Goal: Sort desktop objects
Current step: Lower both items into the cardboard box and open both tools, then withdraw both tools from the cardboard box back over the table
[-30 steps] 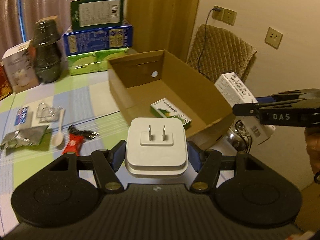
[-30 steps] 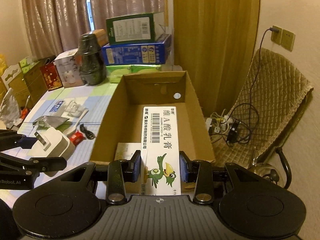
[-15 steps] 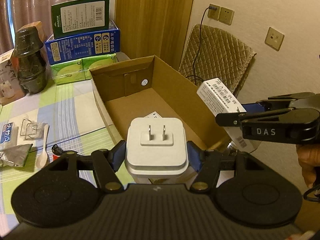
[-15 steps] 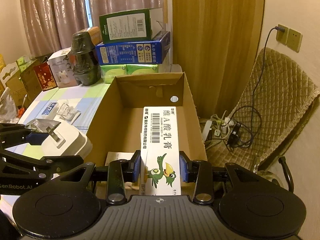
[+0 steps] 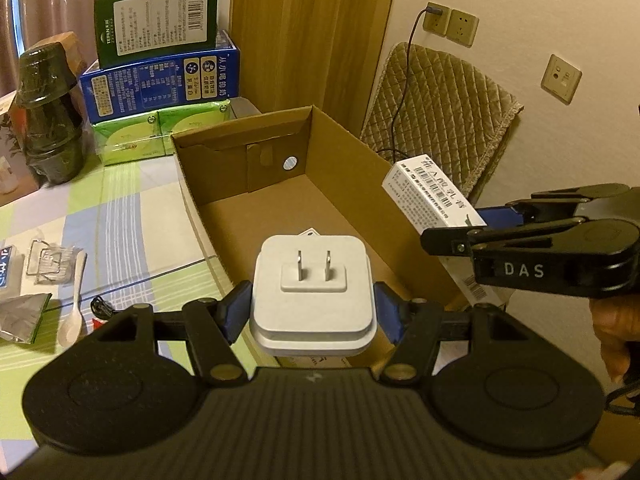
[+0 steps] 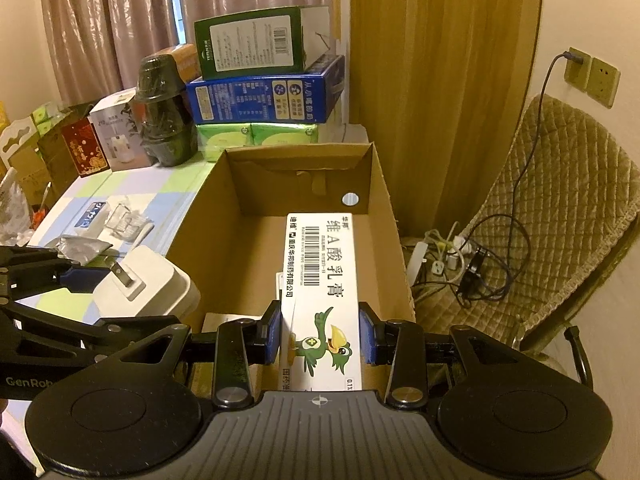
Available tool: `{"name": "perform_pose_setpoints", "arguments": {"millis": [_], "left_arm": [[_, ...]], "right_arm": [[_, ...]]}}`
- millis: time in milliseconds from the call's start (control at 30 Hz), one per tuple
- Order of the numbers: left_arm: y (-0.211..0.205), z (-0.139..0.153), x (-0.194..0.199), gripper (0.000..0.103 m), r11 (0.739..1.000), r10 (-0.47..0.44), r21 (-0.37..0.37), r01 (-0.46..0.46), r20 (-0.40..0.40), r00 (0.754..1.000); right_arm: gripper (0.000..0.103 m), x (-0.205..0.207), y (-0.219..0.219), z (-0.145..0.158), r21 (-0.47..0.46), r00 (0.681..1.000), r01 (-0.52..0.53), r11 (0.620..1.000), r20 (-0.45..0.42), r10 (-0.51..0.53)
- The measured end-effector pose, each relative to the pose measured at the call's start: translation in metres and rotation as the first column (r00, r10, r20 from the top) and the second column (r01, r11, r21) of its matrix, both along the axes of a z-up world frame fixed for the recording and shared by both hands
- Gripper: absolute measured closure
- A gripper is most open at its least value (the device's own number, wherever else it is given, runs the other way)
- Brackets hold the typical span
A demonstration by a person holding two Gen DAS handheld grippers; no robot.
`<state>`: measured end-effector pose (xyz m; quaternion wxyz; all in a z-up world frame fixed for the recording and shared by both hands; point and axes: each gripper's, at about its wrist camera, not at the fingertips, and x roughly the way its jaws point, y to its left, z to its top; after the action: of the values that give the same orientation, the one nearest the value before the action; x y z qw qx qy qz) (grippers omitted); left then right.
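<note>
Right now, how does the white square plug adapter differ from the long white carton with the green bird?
The white square plug adapter is squat, blank, with two metal prongs; the long white carton with the green bird is slim and printed. The left gripper clamps the adapter, the right gripper the carton. Both hang over the brown cardboard box.

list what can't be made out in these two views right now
- Box floor, near end: left view, the charger covers it; one white corner peeks out.
- Same area, right view: the carton and right tool hide most of a pale item.
- Carton's lower print: right view, cut off by the tool body.
</note>
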<state>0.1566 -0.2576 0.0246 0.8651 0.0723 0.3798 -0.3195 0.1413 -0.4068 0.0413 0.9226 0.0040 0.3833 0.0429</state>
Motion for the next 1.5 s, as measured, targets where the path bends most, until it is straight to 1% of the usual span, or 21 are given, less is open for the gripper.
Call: {"name": "perform_pose_setpoints", "arguments": {"millis": [300, 367, 667, 700, 733, 767, 800, 933, 1033, 1167, 1500], "left_arm": [[-0.010, -0.006, 0.013, 0.043, 1.000, 0.015, -0.010, -0.015, -0.005, 1.000], [-0.010, -0.006, 0.017, 0.038, 1.000, 0.027, -0.016, -0.027, -0.011, 1.000], [0.005, -0.001, 0.019, 0.036, 0.999, 0.047, -0.001, -0.047, 0.005, 0.999], [0.007, -0.001, 0.018, 0.036, 0.999, 0.049, 0.002, -0.049, 0.005, 0.999], [0.009, -0.001, 0.017, 0.036, 0.999, 0.050, 0.005, -0.050, 0.006, 0.999], [0.011, -0.001, 0.016, 0.035, 0.999, 0.051, 0.007, -0.051, 0.008, 0.999], [0.014, -0.001, 0.016, 0.035, 0.999, 0.053, 0.010, -0.054, 0.009, 0.999], [0.025, -0.004, 0.013, 0.034, 0.997, 0.070, 0.021, -0.070, 0.007, 0.998], [0.036, -0.006, 0.011, 0.031, 0.996, 0.089, 0.029, -0.089, 0.006, 0.996], [0.054, -0.007, 0.009, 0.031, 0.993, 0.114, 0.039, -0.115, 0.004, 0.993], [0.087, -0.003, -0.003, 0.024, 0.986, 0.157, 0.060, -0.158, 0.018, 0.987]], "right_arm": [[0.067, 0.013, -0.002, -0.005, 0.000, 1.000, 0.003, 1.000, -0.006, -0.003], [0.067, 0.014, -0.002, -0.005, 0.002, 1.000, 0.003, 1.000, -0.005, -0.003], [0.067, 0.021, 0.002, -0.007, 0.012, 1.000, 0.001, 1.000, 0.009, -0.001], [0.066, 0.023, 0.004, -0.006, 0.009, 1.000, -0.003, 1.000, 0.018, 0.002], [0.055, 0.024, 0.006, -0.006, -0.002, 1.000, -0.003, 1.000, 0.021, 0.003], [0.039, 0.026, 0.008, -0.005, -0.009, 1.000, 0.000, 1.000, 0.020, 0.000], [0.036, 0.025, 0.010, -0.005, -0.009, 1.000, -0.002, 1.000, 0.024, 0.003], [0.035, 0.023, 0.020, -0.005, -0.060, 0.999, -0.027, 0.998, 0.026, 0.029], [0.035, 0.019, 0.026, -0.009, -0.081, 0.999, -0.033, 0.996, 0.018, 0.034], [0.034, 0.012, 0.033, -0.011, -0.104, 0.999, -0.044, 0.994, 0.017, 0.046], [0.029, -0.003, 0.054, -0.009, -0.116, 0.997, -0.075, 0.990, 0.023, 0.078]]}}
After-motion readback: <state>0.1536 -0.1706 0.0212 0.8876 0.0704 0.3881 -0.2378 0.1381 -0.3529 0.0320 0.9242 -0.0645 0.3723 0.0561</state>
